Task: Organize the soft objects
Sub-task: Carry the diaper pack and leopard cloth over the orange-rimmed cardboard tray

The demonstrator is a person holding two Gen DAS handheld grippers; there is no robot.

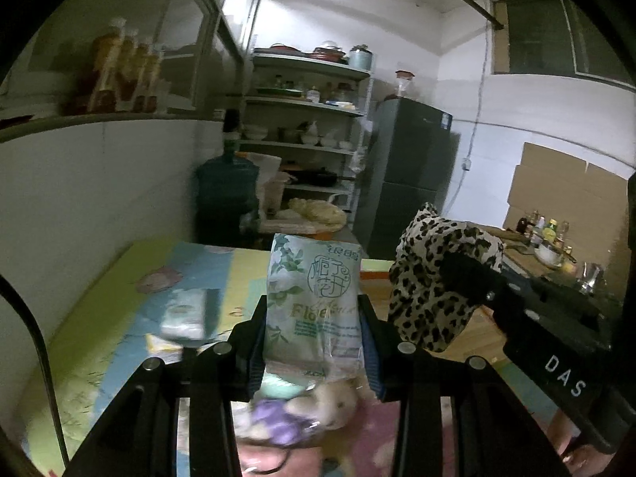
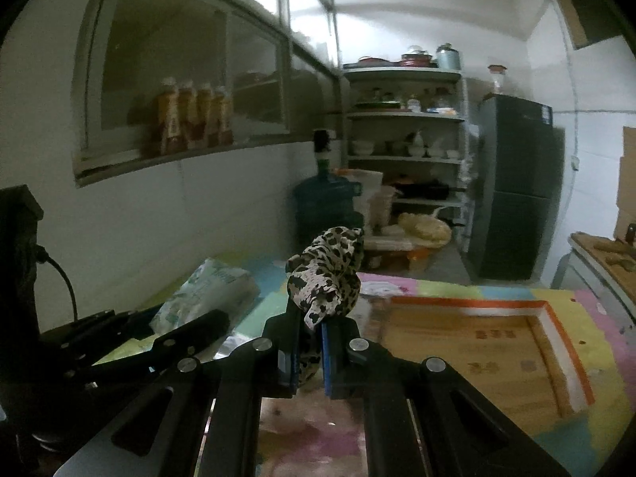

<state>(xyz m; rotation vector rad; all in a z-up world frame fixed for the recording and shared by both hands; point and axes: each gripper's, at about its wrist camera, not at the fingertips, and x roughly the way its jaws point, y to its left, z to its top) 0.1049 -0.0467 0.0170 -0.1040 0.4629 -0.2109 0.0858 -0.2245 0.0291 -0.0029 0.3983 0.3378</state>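
Left fingers (image 1: 314, 318) grip tissue pack (image 1: 314, 298) — right fingers (image 2: 310, 342) pinch leopard cloth (image 2: 326, 282).

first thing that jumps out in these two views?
The tissue pack stands upright, clamped in the left gripper, dead centre of its view. Beside it, the right gripper pinches a leopard-print cloth above the colourful mat, next to a shallow wooden tray.

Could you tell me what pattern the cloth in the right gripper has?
Leopard print cloth, clearest in the right wrist view.
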